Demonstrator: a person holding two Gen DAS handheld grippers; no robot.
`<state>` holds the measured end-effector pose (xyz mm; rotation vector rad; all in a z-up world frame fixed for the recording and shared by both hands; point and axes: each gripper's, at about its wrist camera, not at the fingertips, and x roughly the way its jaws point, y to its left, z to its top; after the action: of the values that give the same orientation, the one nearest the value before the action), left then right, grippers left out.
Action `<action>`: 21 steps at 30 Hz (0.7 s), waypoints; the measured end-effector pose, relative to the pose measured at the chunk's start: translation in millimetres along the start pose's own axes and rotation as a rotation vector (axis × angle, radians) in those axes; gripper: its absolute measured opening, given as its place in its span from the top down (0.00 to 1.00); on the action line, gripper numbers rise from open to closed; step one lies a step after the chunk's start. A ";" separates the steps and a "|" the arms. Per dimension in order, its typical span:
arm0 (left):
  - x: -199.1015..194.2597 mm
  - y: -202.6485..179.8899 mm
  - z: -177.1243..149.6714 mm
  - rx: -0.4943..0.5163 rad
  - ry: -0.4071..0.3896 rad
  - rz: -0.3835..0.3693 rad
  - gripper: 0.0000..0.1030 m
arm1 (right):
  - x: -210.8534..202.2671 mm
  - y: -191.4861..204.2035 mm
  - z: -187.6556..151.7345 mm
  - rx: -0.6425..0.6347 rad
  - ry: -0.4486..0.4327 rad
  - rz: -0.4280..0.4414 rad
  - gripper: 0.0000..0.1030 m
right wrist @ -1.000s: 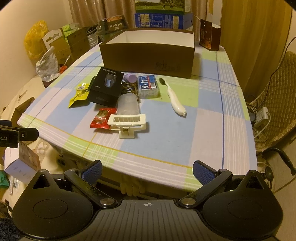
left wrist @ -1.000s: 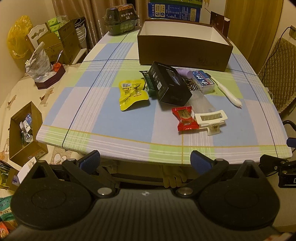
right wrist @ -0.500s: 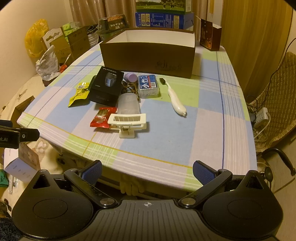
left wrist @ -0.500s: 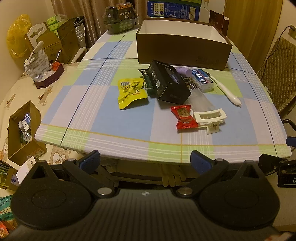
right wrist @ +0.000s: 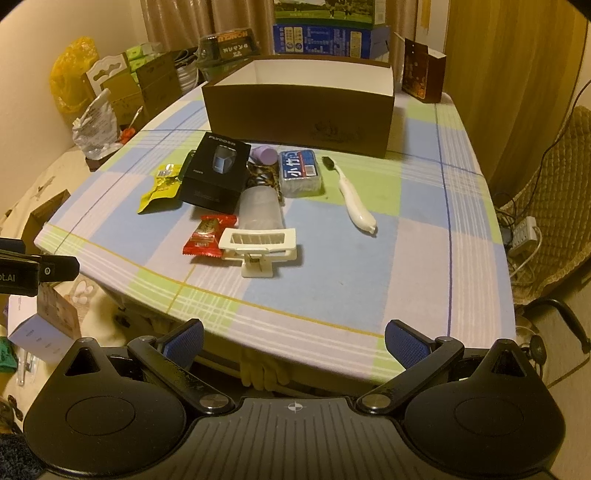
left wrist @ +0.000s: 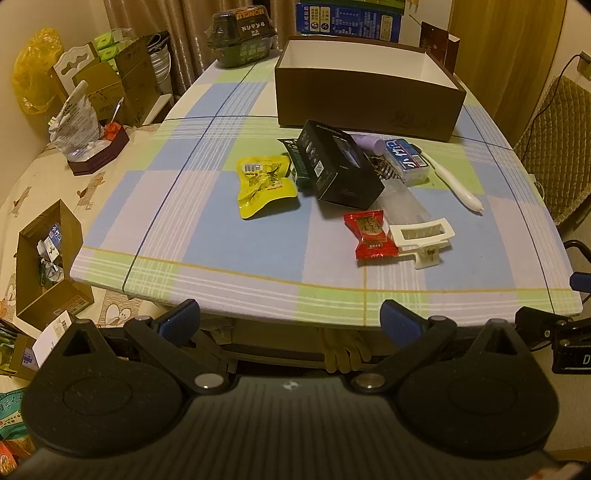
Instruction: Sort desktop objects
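Left hand-held gripper (left wrist: pixel 290 320) is held off the near edge of the worktop (left wrist: pixel 229 236), jaws spread wide, nothing gripped. Right hand-held gripper (right wrist: pixel 293 341) is likewise held off the near edge, released and empty.

A checked cloth is seen on the worktop. An open brown cardboard box (right wrist: pixel 299 110) is placed toward the far end, white inside. The loose items are clustered just in front of it. A black product box (left wrist: pixel 340 168) is seen tilted, resting on other items. A yellow snack packet (left wrist: pixel 264 181) is laid just left of it. A red snack packet (left wrist: pixel 369 234) is found nearer the front edge, touching a white hair claw clip (left wrist: pixel 423 238). A translucent plastic container (right wrist: pixel 260 208) is laid on its side between the black box and the clip. A blue-labelled packet (right wrist: pixel 301 173) is seen beside a small purple item (right wrist: pixel 264 155). A white toothbrush with dark bristles (right wrist: pixel 352 197) is laid apart at the right of the cluster.

A dark-lidded container (left wrist: pixel 242 33) is placed at the far left corner of the worktop.
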<state>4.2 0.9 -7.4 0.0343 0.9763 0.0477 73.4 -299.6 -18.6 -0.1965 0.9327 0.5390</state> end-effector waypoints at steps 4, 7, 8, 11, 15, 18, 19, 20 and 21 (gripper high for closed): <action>2.2 2.2 1.5 -0.004 0.006 0.000 0.01 | 2.2 2.3 2.8 -0.001 0.006 0.006 0.02; 4.9 3.1 2.2 -0.007 0.011 0.000 0.01 | 4.7 3.3 5.6 -0.003 0.009 0.012 0.02; 5.5 3.5 2.7 -0.008 0.012 -0.001 0.01 | 5.7 3.3 6.4 -0.004 0.011 0.013 0.02; 6.2 4.5 4.3 -0.010 0.011 -0.001 0.01 | 8.8 2.9 8.4 -0.007 0.015 0.018 0.02; 7.0 5.1 6.3 -0.013 0.012 0.001 0.01 | 11.7 4.7 12.0 -0.016 0.011 0.030 0.02; 9.0 6.7 9.9 -0.017 0.014 0.004 0.01 | 14.8 6.8 15.3 -0.024 0.010 0.037 0.02; 9.7 7.4 10.7 -0.018 0.015 0.005 0.01 | 15.9 7.3 16.3 -0.026 0.011 0.039 0.02; 10.4 7.9 11.4 -0.023 0.016 0.008 0.01 | 17.4 7.7 16.9 -0.027 0.011 0.043 0.02; 11.1 8.3 11.9 -0.024 0.017 0.009 0.01 | 18.2 8.0 17.5 -0.029 0.011 0.046 0.02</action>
<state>20.0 9.8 -9.5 0.0162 0.9924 0.0679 90.3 -279.6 -22.4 -0.2044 0.9423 0.5941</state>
